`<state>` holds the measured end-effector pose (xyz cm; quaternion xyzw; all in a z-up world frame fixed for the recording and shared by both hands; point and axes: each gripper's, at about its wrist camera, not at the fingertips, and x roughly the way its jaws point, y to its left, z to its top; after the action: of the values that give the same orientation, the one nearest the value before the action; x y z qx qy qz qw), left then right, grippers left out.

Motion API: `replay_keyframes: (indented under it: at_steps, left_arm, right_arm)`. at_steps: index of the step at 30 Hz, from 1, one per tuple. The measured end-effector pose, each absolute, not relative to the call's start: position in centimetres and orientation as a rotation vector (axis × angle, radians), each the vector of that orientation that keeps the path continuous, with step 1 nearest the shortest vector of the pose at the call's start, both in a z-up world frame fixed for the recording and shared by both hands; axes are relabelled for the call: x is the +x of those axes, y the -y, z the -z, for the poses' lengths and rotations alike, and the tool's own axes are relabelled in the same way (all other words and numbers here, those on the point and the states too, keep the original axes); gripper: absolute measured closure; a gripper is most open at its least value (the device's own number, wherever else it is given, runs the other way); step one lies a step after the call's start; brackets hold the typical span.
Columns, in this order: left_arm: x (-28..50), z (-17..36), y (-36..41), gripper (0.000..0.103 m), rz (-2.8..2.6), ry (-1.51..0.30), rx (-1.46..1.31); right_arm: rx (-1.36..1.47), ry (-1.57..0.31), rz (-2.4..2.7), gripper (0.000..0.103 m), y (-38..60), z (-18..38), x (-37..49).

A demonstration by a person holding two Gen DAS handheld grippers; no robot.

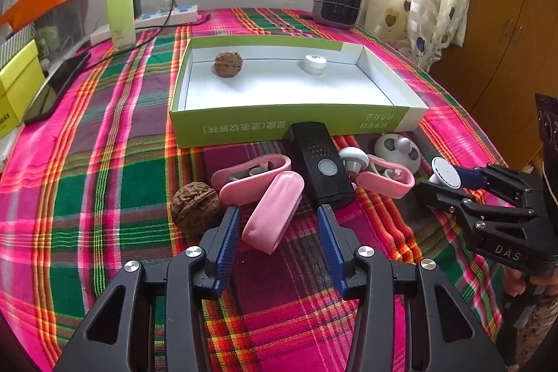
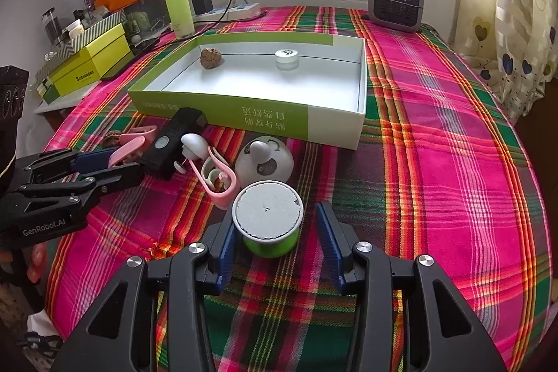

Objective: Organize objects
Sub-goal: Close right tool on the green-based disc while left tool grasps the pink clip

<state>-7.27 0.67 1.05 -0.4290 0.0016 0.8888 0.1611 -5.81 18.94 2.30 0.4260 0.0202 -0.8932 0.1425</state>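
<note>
A green spool (image 2: 266, 222) with a white top sits between the right claw's (image 2: 275, 250) part-open jaws, one pad touching and one clear, ready for lifting into the box (image 2: 334, 124) ahead, while the left claw (image 1: 279, 232) straddles a pink case (image 1: 272, 211), gripping nothing.

Between my tools and the green box (image 1: 289, 126) the worktop (image 2: 436, 135) is crowded: walnut (image 1: 195, 203), pink cases (image 1: 273, 210), black remote (image 1: 321, 164), white round toy (image 2: 264, 161). Right of the box the plaid cloth lies bare. Inside it, wide floor stays free near the walnut (image 2: 210, 58) and jar (image 2: 287, 59).
</note>
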Motion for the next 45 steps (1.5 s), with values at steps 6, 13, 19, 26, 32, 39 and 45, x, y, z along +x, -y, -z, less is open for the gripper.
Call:
replay_keyframes:
  at_steps: [6,13,19,26,32,39,45]
  left_arm:
    - [-7.2,-1.0,-0.8,0.074,-2.536,-0.005,-1.227]
    - [-7.0,-1.0,-1.1,0.087,-2.543,-0.009,-1.228]
    - [-6.4,-1.0,-1.0,0.087,-2.54,0.005,-1.229]
    - [-6.2,-0.9,-1.0,0.087,-2.55,0.009,-1.227]
    - [-6.4,-0.9,-1.0,0.086,-2.55,0.031,-1.226]
    - [-6.6,-1.0,-1.5,0.085,-2.565,0.02,-1.225]
    - [-6.6,-1.0,-1.5,0.087,-2.576,0.017,-1.226]
  right_arm:
    - [1.226,-0.079,2.584,0.068,-18.8,-2.3,-5.7]
    - [1.226,-0.08,2.593,0.069,-18.7,-2.3,-5.5]
    - [1.217,-0.084,2.605,0.07,-18.6,-2.4,-5.2]
    - [1.195,-0.084,2.621,0.082,-18.6,-2.6,-4.9]
    - [1.192,-0.082,2.625,0.082,-18.4,-2.6,-4.9]
    - [1.189,-0.074,2.628,0.084,-18.4,-2.6,-4.8]
    - [1.188,-0.072,2.63,0.084,-18.4,-2.6,-4.8]
